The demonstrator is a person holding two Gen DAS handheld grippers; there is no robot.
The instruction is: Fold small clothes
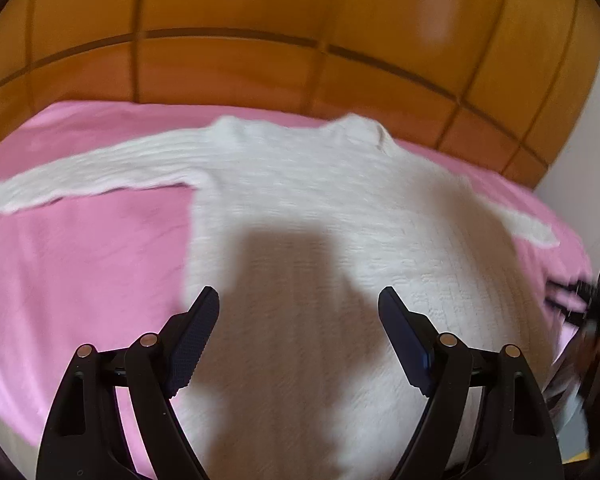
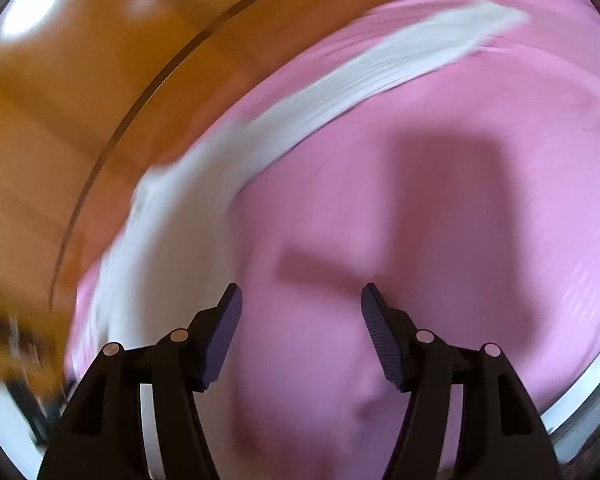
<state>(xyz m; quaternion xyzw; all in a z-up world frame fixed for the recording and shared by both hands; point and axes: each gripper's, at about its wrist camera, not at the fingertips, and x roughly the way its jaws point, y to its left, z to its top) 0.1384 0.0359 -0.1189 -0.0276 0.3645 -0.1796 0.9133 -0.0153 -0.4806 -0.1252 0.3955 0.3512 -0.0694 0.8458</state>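
One unlabelled white sweater (image 1: 300, 208), pink sheet (image 1: 80, 260)

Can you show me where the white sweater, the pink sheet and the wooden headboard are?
white sweater (image 1: 300, 200): left wrist view, chest.
pink sheet (image 1: 84, 260): left wrist view, bare patch.
wooden headboard (image 1: 228, 68): left wrist view, panel.

A glossy orange-brown wooden headboard with dark grooved panel lines (image 1: 260, 60) stands directly behind the pink bed sheet (image 1: 80, 260). A pale wall (image 1: 580, 152) adjoins the headboard's right end. Bright light reflections (image 2: 32, 12) mark the headboard.
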